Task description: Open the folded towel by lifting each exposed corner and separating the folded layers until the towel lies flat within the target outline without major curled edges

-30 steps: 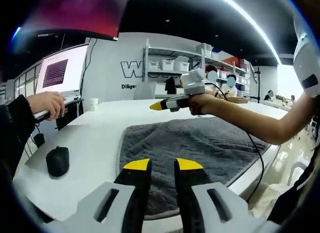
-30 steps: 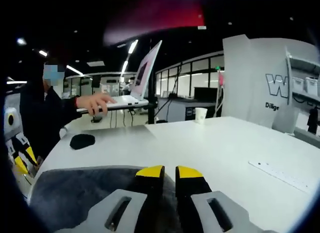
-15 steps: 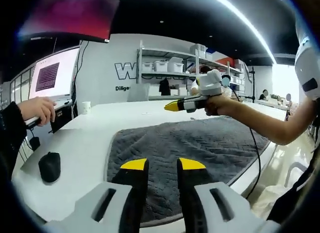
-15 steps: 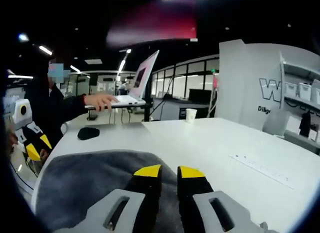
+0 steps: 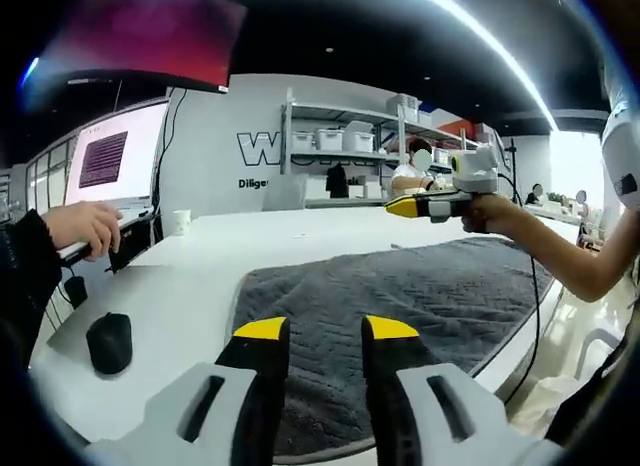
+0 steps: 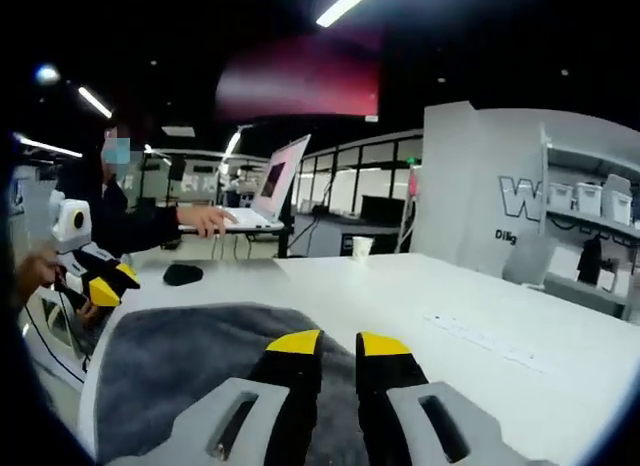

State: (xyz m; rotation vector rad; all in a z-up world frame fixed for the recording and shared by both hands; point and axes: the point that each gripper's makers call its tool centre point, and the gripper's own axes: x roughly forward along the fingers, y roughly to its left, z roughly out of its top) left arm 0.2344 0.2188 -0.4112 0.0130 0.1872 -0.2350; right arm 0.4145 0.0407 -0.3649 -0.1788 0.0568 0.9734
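My left gripper [image 5: 324,328] jaws apart, my right gripper [image 6: 339,343] likewise | grey ribbed towel [image 5: 400,296] mid-frame | wall lettering [image 5: 262,148] upper centre, "W" readable.

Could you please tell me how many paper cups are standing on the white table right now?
1. A small white paper cup stands at the far side of the white table, beyond the grey towel, near the laptop; others may be hidden.
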